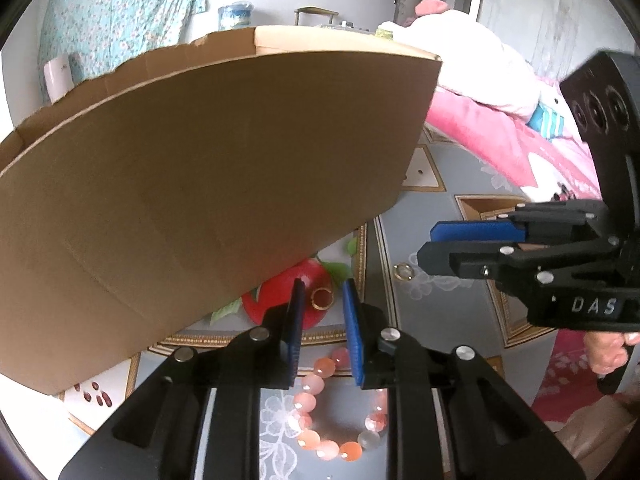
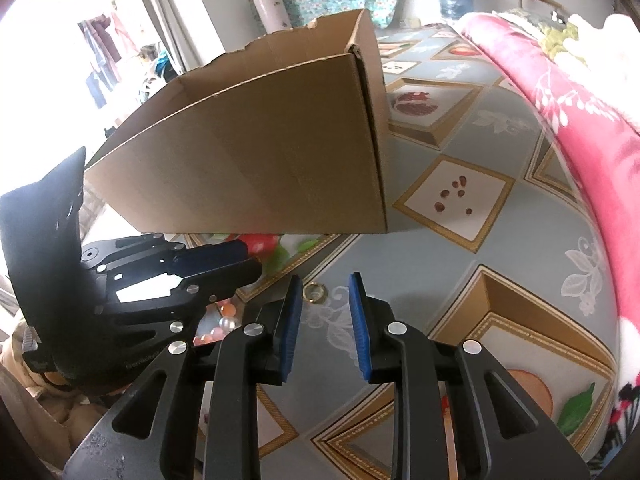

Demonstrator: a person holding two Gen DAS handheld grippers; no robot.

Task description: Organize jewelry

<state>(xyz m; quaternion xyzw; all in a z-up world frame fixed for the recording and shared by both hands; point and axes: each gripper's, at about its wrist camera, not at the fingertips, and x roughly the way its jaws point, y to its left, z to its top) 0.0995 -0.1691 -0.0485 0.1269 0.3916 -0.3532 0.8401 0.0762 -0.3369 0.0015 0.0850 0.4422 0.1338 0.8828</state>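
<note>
Two hand-held grippers line up on two gold rings beside an open box.

The left hand-held gripper [image 1: 322, 292] is parted with nothing in it, aimed at a gold ring [image 1: 322, 298] lying on the patterned bed cover [image 2: 500, 152], probably to straddle it. The right hand-held gripper [image 2: 322, 286] is likewise open and empty, facing a second ring [image 2: 315, 292]. The cardboard box [image 2: 260, 160] stands close behind, likely the place to collect the pieces. Only the left wrist view shows the whole pink bead bracelet [image 1: 340, 404] under the fingers; the right view shows just a few of its beads past the other tool.
</note>
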